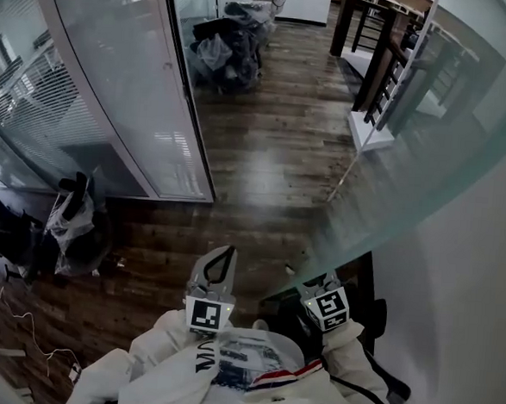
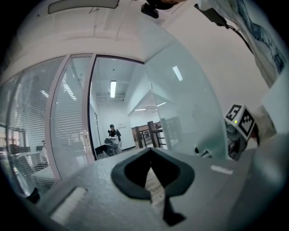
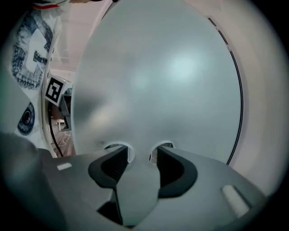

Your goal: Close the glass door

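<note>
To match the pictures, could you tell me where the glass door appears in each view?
Head view: the door sweeps across the right side.
Left gripper view: door centre right.
Right gripper view: door fills most of it.
Shared landmark: the printed white shirt.

Between the jaws of the right gripper [image 3: 139, 152] seemingly stands the glass door [image 3: 158, 81].

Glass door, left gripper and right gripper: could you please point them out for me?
glass door [image 3: 158, 81], right gripper view, middle of the frosted pane.
left gripper [image 2: 150, 152], left gripper view, where its fingertips meet.
right gripper [image 3: 140, 155], right gripper view, gap between its fingertips.
</note>
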